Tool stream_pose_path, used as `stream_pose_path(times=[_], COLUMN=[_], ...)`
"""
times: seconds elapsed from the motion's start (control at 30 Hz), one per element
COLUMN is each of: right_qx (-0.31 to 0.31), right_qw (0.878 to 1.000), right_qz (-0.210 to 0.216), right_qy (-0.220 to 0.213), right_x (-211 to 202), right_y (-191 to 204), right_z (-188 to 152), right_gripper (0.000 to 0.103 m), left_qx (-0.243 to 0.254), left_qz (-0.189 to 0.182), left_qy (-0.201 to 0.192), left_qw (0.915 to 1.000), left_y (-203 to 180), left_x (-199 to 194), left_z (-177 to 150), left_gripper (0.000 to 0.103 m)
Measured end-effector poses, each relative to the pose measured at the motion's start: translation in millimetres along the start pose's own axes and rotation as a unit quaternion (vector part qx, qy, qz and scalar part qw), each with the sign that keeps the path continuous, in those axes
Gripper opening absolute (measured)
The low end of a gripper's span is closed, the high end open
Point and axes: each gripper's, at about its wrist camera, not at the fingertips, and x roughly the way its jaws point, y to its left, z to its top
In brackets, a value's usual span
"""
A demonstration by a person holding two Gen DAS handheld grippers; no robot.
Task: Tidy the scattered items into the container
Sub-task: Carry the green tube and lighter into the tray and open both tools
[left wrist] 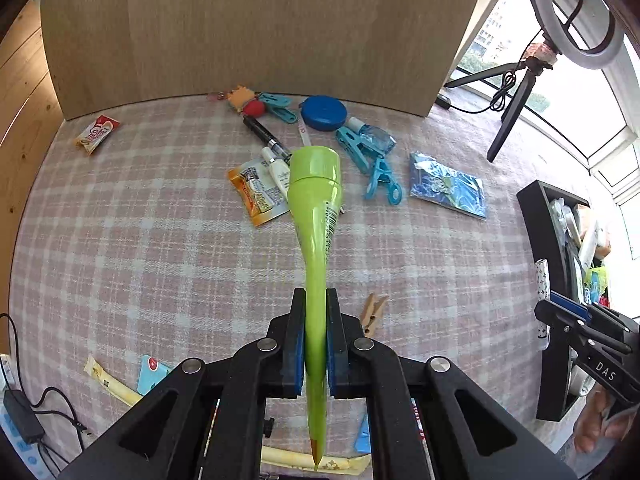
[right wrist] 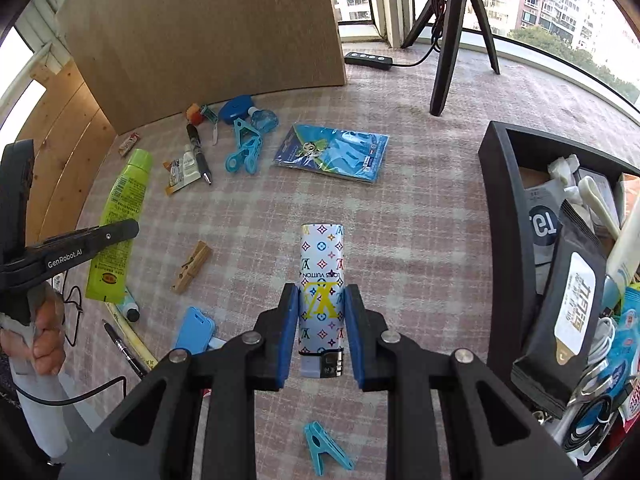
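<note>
My left gripper (left wrist: 316, 312) is shut on a green tube (left wrist: 318, 208), cap pointing forward, held above the checked cloth; the tube also shows in the right wrist view (right wrist: 120, 220). My right gripper (right wrist: 322, 308) is shut on a white patterned lighter (right wrist: 322, 280), held above the cloth left of the black container (right wrist: 500, 220), which holds several items. The container shows at the right in the left wrist view (left wrist: 536, 224). Scattered items lie farther ahead: blue clips (right wrist: 242, 152), a blue packet (right wrist: 332, 152), a pen (right wrist: 198, 148), a blue tape measure (left wrist: 323, 113).
A wooden clothespin (right wrist: 192, 266), a blue clip (right wrist: 326, 448), a blue card (right wrist: 194, 330) and a black pen (right wrist: 124, 348) lie near me. A wooden board (right wrist: 200, 28) stands behind. A tripod (right wrist: 452, 36) and power strip (right wrist: 368, 60) stand at the back right.
</note>
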Motion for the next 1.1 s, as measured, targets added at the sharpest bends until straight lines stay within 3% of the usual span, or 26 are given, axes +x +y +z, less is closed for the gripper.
stream_pose_path(times=[0.23,0.43,0.73,0.93,0.97,1.0,1.03,1.07,1.1], right_qx=[0.041,0.092,0.171,0.209,0.211,0.215,0.223,0.23,0.233], right_qw=[0.998,0.991,0.97,0.959,0.959,0.958,0.956,0.953,0.953], right_qz=[-0.03,-0.068,-0.143,-0.164,-0.162,-0.162,-0.165,-0.166,-0.165], right_qy=[-0.033,-0.069,-0.098,-0.098,-0.101,-0.1,-0.099,-0.103,-0.107], right_x=[-33,-80,-142,-157,-159,-160,-162,-164,-165], right_y=[-43,-102,-202,-245,-249,-253,-256,-259,-260], right_z=[-4,-13,-37,-50,-51,-53,-54,-55,-56], right_gripper=[0.023,0.023,0.023,0.023,0.026,0.032,0.046,0.053,0.053], left_qx=[0.052,0.105,0.216,0.267,0.278,0.287,0.285,0.282,0.284], left_qz=[-0.043,-0.093,-0.171,-0.196,-0.201,-0.193,-0.185,-0.185,-0.183], left_qy=[-0.004,0.004,0.023,0.025,0.029,0.034,0.031,0.023,0.016], left_qw=[0.9977,0.9901,0.9609,0.9431,0.9389,0.9379,0.9401,0.9412,0.9412], left_y=[-64,-143,-285,-350,-360,-368,-373,-375,-376], left_x=[-9,-10,-20,-24,-24,-22,-21,-22,-23], left_z=[7,7,-24,-42,-44,-45,-46,-46,-46], left_gripper=[0.007,0.007,0.007,0.008,0.012,0.034,0.046,0.053,0.051])
